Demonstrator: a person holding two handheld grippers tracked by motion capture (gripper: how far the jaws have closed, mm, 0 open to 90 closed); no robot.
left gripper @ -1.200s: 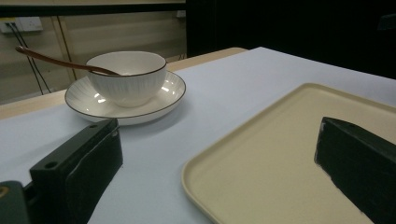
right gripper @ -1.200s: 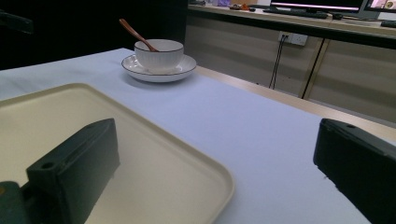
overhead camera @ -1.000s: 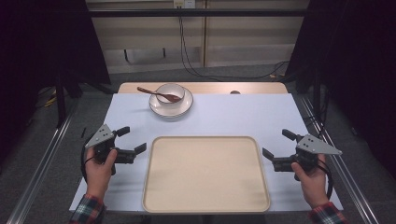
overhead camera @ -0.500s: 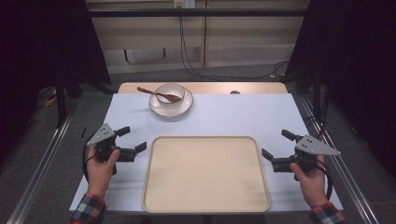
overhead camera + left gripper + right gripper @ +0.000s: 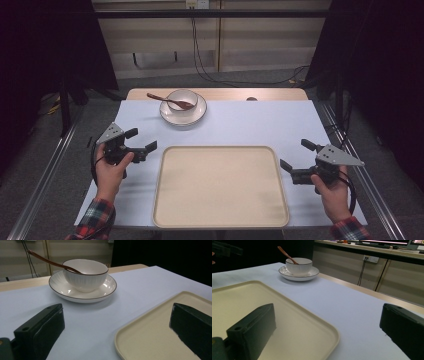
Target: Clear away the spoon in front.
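Little is changed since a second ago: the left gripper [image 5: 141, 140] and right gripper [image 5: 295, 154] are kept wide beside the tray [image 5: 220, 222]. The bowl [image 5: 182, 100], ahead of the left gripper, is not yet approached.

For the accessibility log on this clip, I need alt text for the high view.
A person holds the left gripper and the right gripper, both open, at either side of a bare cream tray on a table with a pale blue cover. Beyond the tray, a white bowl with a wooden spoon sits on a white plate.
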